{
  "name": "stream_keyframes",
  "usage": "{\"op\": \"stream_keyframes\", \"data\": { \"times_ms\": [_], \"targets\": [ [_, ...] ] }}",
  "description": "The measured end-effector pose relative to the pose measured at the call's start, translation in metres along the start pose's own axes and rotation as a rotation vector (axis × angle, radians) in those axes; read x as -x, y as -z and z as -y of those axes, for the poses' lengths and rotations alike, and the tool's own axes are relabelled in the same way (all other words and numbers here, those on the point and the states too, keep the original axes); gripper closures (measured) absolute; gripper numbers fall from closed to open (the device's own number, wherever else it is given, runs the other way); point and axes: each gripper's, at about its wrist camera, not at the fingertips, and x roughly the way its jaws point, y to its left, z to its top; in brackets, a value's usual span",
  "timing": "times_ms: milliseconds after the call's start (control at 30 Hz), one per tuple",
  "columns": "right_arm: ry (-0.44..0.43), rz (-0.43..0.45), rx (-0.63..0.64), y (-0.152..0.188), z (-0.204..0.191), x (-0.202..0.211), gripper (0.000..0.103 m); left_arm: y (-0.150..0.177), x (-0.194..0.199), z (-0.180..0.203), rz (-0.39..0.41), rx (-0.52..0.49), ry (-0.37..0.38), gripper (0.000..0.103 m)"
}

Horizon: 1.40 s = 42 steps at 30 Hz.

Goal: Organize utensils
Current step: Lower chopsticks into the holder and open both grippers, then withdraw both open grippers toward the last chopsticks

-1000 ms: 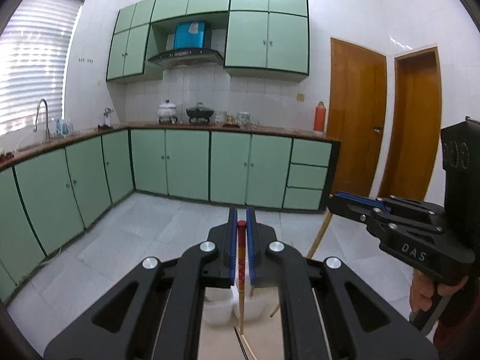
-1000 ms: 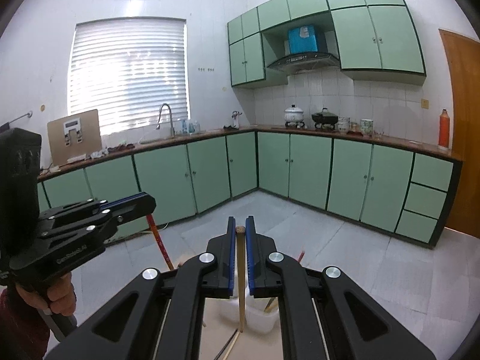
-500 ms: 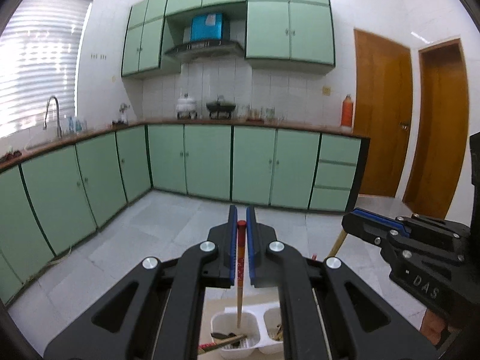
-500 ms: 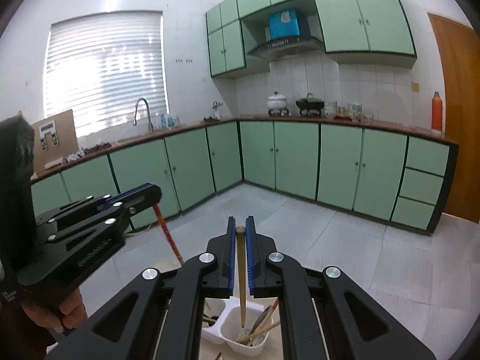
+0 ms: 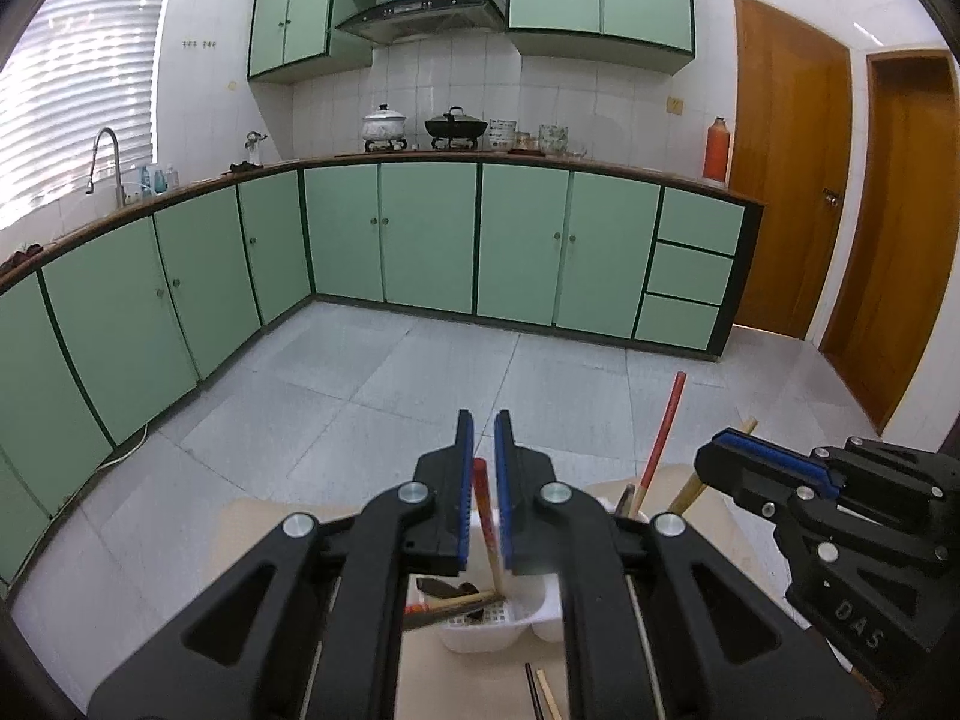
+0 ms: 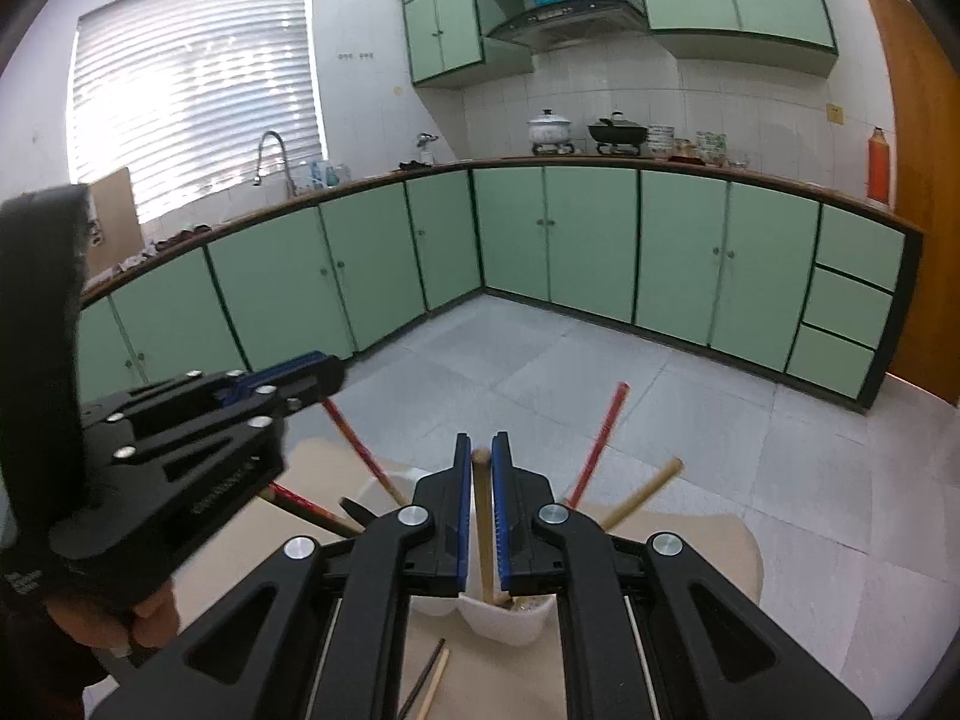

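Observation:
A white divided utensil holder (image 5: 510,618) stands on a small beige table (image 5: 252,534). My left gripper (image 5: 482,441) has its jaws parted slightly around a red chopstick (image 5: 483,498) that leans loose between them, its lower end in the holder's left compartment. My right gripper (image 6: 478,450) is shut on a tan wooden chopstick (image 6: 482,516) whose lower end is inside the holder (image 6: 510,624). Other red and tan chopsticks (image 6: 600,450) stand tilted in the holder. Each gripper shows in the other's view, the right one (image 5: 744,450) and the left one (image 6: 312,372).
Two loose chopsticks (image 6: 432,681) lie on the table in front of the holder. Beyond the table is grey tiled floor (image 5: 420,372), green base cabinets (image 5: 522,240) and wooden doors (image 5: 786,180) at the right.
Both grippers have tilted down and lowered their chopsticks into the holder. The left jaws have opened a little and the red chopstick now leans free between them.

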Motion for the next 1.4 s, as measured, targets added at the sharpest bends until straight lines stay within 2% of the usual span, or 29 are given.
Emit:
{"op": "stream_keyframes", "data": {
  "times_ms": [67, 100, 133, 233, 433, 533, 600, 867, 1167, 1400],
  "targets": [
    [0.014, 0.012, -0.013, 0.001, 0.003, 0.006, 0.088, 0.002, 0.007, -0.002, 0.001, 0.020, 0.012, 0.071],
    [0.027, 0.035, -0.020, 0.002, 0.005, 0.014, 0.083, 0.002, 0.012, -0.004, 0.011, 0.029, 0.012, 0.067],
    [0.037, 0.049, -0.021, 0.002, 0.006, 0.019, 0.073, 0.002, 0.021, -0.005, 0.028, 0.034, 0.007, 0.064],
    [0.077, 0.104, -0.021, 0.005, 0.008, 0.042, 0.058, 0.005, 0.044, -0.008, 0.070, 0.048, 0.008, 0.055],
    [0.089, 0.167, -0.039, 0.028, 0.008, 0.084, 0.037, 0.023, 0.094, -0.007, 0.149, 0.069, -0.012, 0.042],
    [0.086, 0.170, -0.063, 0.050, 0.006, 0.097, 0.031, 0.041, 0.112, 0.002, 0.158, 0.056, -0.034, 0.038],
    [0.085, 0.152, -0.079, 0.067, 0.005, 0.101, 0.031, 0.056, 0.120, 0.007, 0.150, 0.056, -0.040, 0.036],
    [0.095, 0.058, -0.124, 0.133, -0.005, 0.106, 0.030, 0.122, 0.129, 0.013, 0.033, 0.026, -0.046, 0.034],
    [0.110, -0.019, -0.132, 0.198, -0.023, 0.106, 0.031, 0.180, 0.127, -0.002, -0.087, 0.032, -0.087, 0.034],
    [0.121, -0.047, -0.124, 0.226, -0.036, 0.108, 0.041, 0.212, 0.127, -0.001, -0.125, 0.015, -0.101, 0.034]
  ]
}}
